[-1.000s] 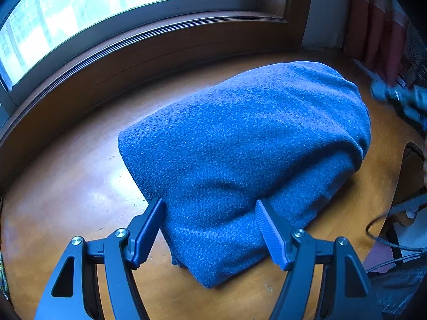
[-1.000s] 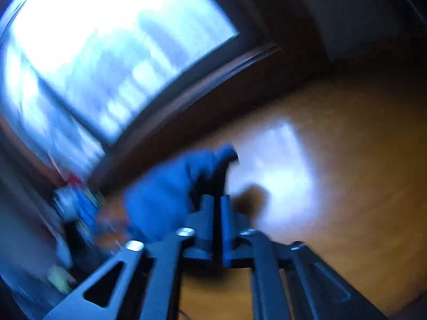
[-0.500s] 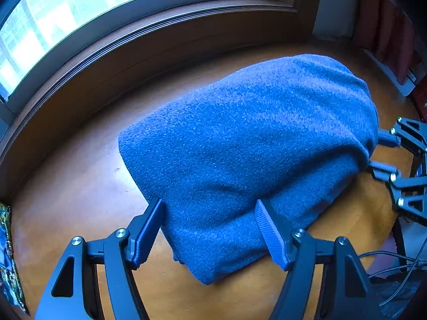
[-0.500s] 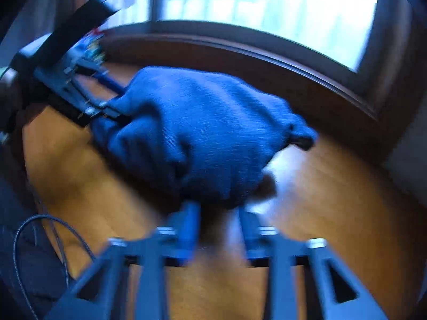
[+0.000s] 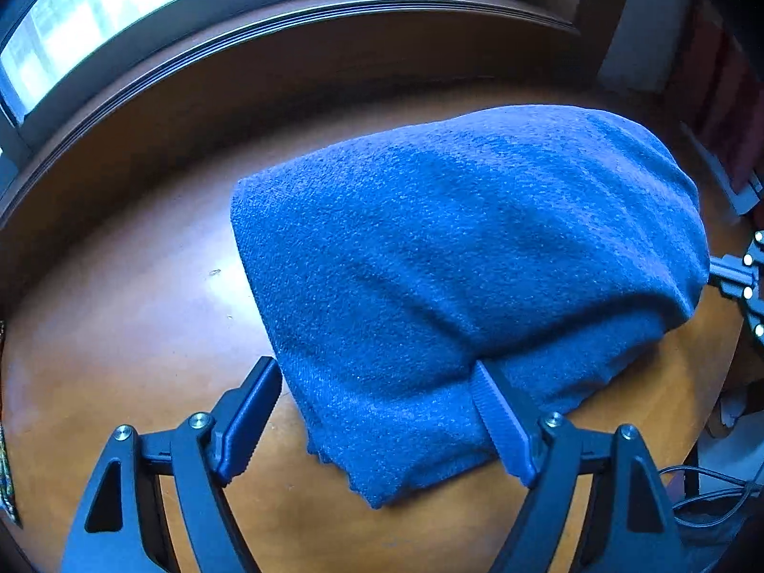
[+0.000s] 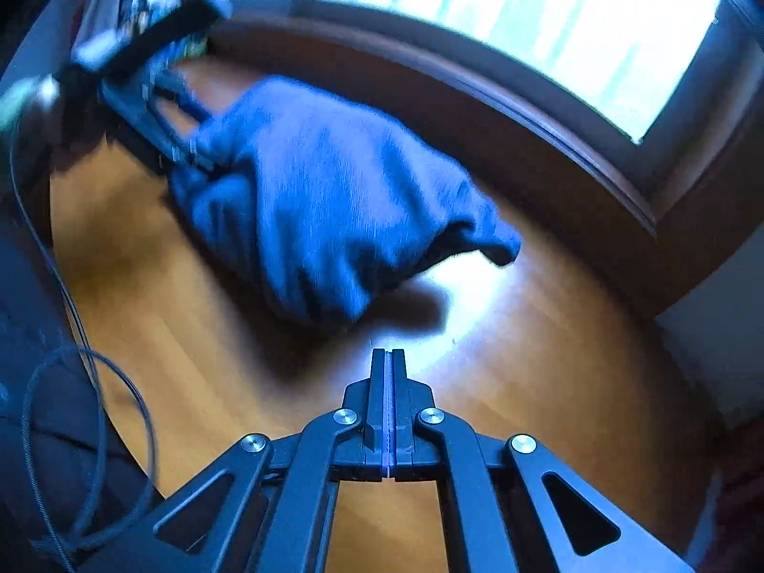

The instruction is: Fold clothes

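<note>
Blue knitted garment [image 5: 458,286] is seen bunched on the wooden table [image 5: 119,334] below the window, its near edge straddled by the spread left gripper [image 5: 377,425], which is best closed low on both layers, while the right gripper [image 6: 387,358] is pressed together, empty

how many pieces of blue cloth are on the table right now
1: a folded blue cloth mid-table on the wooden table, its near end between the left gripper fingers. Anything tucked under it is hidden.
</note>
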### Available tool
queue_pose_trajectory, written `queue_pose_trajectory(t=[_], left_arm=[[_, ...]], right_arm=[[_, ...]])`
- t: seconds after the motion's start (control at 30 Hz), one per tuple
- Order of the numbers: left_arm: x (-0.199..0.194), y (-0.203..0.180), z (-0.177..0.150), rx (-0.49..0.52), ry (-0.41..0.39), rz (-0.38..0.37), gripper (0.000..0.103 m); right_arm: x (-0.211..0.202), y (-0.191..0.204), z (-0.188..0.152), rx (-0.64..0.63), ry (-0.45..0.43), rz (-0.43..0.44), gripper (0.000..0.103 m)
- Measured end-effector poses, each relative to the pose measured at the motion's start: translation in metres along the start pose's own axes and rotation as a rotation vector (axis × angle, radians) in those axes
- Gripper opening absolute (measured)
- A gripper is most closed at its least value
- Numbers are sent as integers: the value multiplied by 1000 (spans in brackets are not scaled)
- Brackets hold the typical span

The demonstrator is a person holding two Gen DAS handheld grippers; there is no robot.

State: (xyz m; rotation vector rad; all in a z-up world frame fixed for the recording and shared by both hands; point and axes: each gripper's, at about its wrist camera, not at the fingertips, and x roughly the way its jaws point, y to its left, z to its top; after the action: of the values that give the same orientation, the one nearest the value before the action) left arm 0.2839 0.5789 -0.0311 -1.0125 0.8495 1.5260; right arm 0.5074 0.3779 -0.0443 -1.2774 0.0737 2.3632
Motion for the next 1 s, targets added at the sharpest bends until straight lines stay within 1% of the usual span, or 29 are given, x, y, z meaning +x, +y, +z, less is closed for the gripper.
queue_pose_trajectory(t=[0.07,0.1,0.13,0.17,0.2,0.27,0.3,0.33,0.37,0.4,0.43,0.47,0.5,0.53,0.57,0.6,0.63,0.7,0.73,0.8,0.83,0.87,0.9,0.93,0.97,1.0], left_arm=[[-2,4,-4,-15,2,-14,81],[-5,7,-6,-30,2,-23,81],[-9,9,-9,-37,-4,-32,80],[-13,10,-11,-40,-11,-40,77],[-20,9,-13,-34,-26,-47,77],[-34,8,-19,-15,-62,-59,77],[-41,8,-21,-5,-86,-67,77],[-47,8,-23,0,-105,-72,77],[-50,9,-24,7,-113,-68,77],[-47,9,-24,17,-100,-36,77],[-42,8,-24,29,-80,6,77],[-32,2,-21,35,-63,22,81],[-20,-7,-16,38,-49,26,81],[-15,-7,-17,24,-35,10,81],[-15,-3,-21,2,-28,-12,81],[-18,-1,-25,-8,-33,-18,81],[-23,1,-28,-6,-44,-12,79],[-42,2,-29,11,-95,-28,77],[-52,2,-29,20,-122,-39,77],[-69,1,-23,52,-183,-57,77],[-72,0,-19,74,-204,-60,78],[-74,-1,-14,99,-222,-62,79],[-74,-2,-9,128,-232,-56,79],[-65,11,13,157,-237,-48,79],[-59,8,27,178,-227,-32,79],[-56,-5,37,196,-212,-13,80]], right_arm=[[-2,-8,0,80,-34,71,3],[1,-12,1,132,-50,107,10],[6,-16,4,188,-61,138,26],[11,-21,7,243,-73,169,36],[15,-24,8,301,-96,207,47],[29,-33,7,418,-146,307,47],[36,-39,6,469,-156,344,47],[42,-44,5,514,-154,366,35],[47,-49,3,558,-152,388,15],[50,-54,0,588,-150,397,12],[49,-59,-4,606,-149,392,11],[48,-64,-9,623,-148,387,11],[47,-69,-13,640,-147,381,10],[45,-72,-18,646,-135,361,10],[43,-74,-21,646,-114,321,10],[40,-77,-24,652,-93,278,10],[34,-79,-25,667,-87,231,11],[15,-84,-25,714,-101,128,11],[4,-84,-21,724,-131,91,11],[-9,-75,-4,694,-209,82,11],[-10,-68,7,672,-235,89,14],[-5,-61,19,648,-242,96,18],[5,-54,30,628,-233,94,26],[18,-50,37,618,-200,73,32],[34,-47,41,612,-151,42,32],[52,-46,44,611,-96,18,32]])
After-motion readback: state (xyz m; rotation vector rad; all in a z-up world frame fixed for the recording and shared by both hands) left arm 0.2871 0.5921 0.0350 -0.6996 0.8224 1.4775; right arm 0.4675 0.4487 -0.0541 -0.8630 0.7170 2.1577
